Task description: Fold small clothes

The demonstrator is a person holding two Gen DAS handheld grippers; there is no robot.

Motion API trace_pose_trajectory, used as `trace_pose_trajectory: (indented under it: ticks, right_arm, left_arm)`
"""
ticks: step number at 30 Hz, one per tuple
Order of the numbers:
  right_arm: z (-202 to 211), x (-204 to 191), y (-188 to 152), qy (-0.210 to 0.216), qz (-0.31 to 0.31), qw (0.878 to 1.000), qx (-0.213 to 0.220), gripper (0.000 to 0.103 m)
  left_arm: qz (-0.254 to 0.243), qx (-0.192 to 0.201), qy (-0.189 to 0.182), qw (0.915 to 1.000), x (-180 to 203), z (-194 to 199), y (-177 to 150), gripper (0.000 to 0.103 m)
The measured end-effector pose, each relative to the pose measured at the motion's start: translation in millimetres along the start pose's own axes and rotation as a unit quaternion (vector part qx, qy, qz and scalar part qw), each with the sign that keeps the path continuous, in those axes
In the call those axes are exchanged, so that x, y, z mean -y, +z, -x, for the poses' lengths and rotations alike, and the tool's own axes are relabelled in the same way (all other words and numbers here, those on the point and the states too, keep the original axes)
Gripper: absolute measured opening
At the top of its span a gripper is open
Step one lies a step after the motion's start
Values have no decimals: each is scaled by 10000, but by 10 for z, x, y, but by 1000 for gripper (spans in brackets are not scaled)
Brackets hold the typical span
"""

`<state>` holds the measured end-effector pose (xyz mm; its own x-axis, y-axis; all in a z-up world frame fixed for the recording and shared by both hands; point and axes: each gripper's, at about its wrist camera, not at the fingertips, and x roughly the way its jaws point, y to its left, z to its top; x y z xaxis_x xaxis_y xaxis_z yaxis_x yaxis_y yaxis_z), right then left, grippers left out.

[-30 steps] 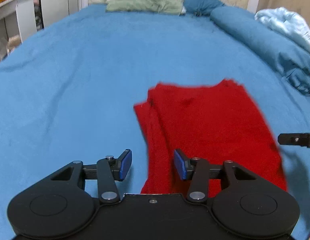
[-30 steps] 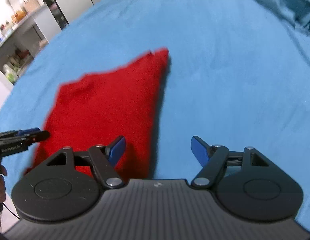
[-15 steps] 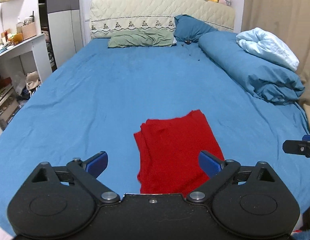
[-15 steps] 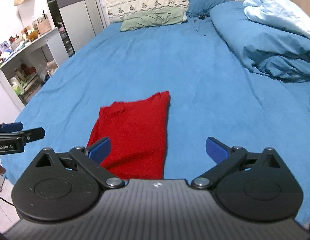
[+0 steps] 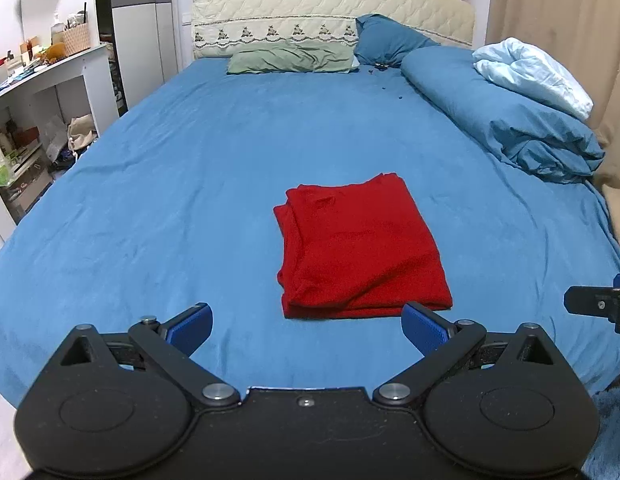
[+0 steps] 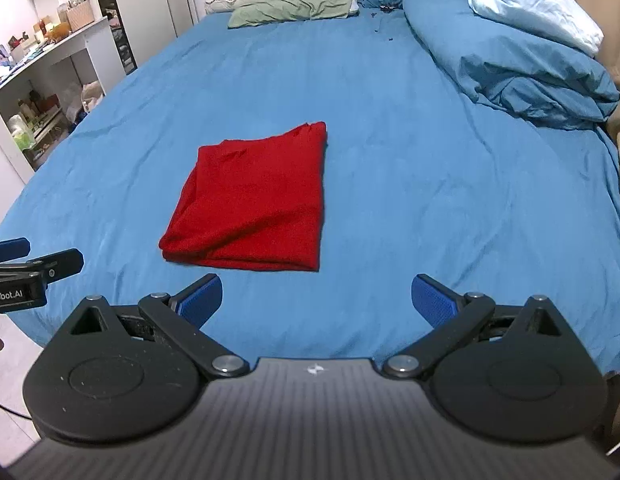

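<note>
A red garment lies folded into a neat rectangle on the blue bed sheet, near the bed's front edge. In the right wrist view the same red garment sits left of centre. My left gripper hangs above the bed's front edge, short of the garment, jaws wide open and empty. My right gripper is likewise wide open with nothing between its blue pads. Each gripper's tip shows at the edge of the other's view, apart from the cloth.
A rolled blue duvet with a pale blue blanket lies along the bed's right side. Green pillow and blue pillow rest at the headboard. A white desk with shelves stands left of the bed.
Both grippers have opened wide, let go of the red garment, and pulled back and up from it. The garment now lies folded and farther ahead in both views.
</note>
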<state>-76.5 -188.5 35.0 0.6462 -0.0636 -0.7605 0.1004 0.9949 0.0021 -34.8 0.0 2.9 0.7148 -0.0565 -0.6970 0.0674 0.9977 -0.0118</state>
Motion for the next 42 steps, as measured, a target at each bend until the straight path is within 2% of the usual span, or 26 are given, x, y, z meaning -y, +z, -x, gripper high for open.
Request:
trace_pose_trajectory:
  ticks: [17, 42]
  right_arm:
    - [34, -23, -86, -137, -89, 9998, -74, 103]
    - [31, -61, -95, -139, -43, 9999, -78, 103]
  left_arm:
    - [-201, 163, 43, 9997, 8, 99, -49, 102]
    - [-160, 231, 36, 9996, -38, 153, -8, 102]
